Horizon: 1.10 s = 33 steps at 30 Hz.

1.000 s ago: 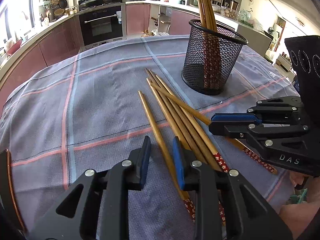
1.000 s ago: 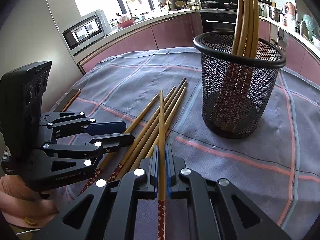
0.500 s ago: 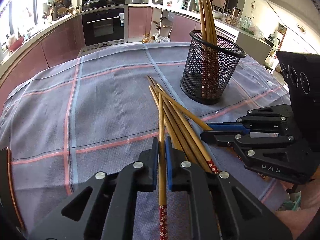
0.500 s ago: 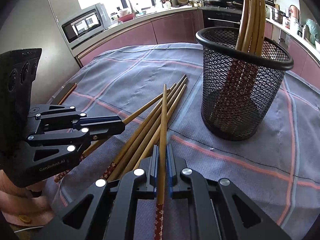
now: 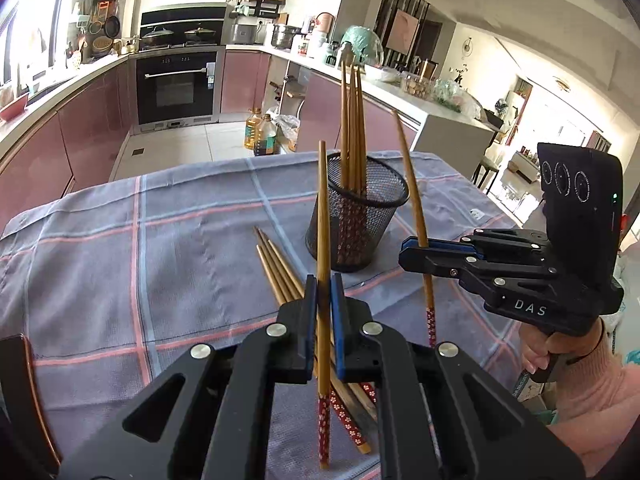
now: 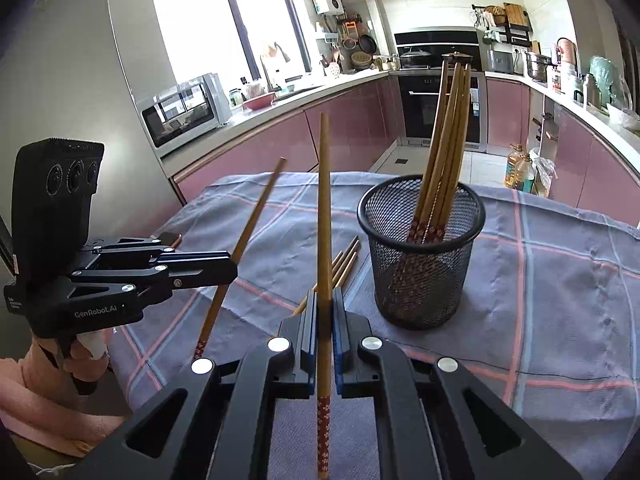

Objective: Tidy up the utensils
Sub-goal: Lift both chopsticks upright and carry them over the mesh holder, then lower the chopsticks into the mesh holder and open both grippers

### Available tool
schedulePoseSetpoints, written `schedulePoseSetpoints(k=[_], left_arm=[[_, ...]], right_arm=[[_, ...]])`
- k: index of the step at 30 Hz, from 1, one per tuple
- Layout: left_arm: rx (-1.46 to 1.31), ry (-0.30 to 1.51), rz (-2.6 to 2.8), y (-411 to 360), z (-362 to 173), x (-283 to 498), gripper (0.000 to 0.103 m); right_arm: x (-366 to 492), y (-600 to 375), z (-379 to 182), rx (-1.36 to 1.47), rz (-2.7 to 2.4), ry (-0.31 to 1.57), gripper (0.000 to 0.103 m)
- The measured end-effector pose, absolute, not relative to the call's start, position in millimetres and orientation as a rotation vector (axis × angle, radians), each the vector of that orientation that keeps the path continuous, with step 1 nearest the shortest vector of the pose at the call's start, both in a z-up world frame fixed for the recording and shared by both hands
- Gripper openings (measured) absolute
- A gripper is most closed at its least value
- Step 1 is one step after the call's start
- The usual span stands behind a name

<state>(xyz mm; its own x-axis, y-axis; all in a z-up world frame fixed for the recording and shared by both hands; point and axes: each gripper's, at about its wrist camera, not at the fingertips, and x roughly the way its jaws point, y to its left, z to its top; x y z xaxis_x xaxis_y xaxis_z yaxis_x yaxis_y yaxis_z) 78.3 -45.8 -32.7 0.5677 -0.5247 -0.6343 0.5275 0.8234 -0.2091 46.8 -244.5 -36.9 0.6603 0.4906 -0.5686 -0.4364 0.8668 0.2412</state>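
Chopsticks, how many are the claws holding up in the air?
2. One chopstick is pinched in the left claw. The other chopstick is pinched in the right claw. Neither claw seems to hide an extra one.

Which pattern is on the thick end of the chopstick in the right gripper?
Small white flowers on dark red, on the chopstick; clearest in the right wrist view.

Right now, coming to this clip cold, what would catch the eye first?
Two chopsticks raised off the table: the left gripper is shut on one chopstick, the right gripper on another. Just beyond them stands a black mesh cup on the plaid cloth, already holding several chopsticks, with a few loose chopsticks lying beside it.
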Motion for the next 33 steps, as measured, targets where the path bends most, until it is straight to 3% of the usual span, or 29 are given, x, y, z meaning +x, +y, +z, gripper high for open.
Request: schedulePoseSetpoints(k=[33], left_arm=[[-0.107, 0.468, -0.7, -74, 83, 121, 0.007]], right_arm=[[83, -290, 61, 0.143, 0.462, 0.412, 0.006]])
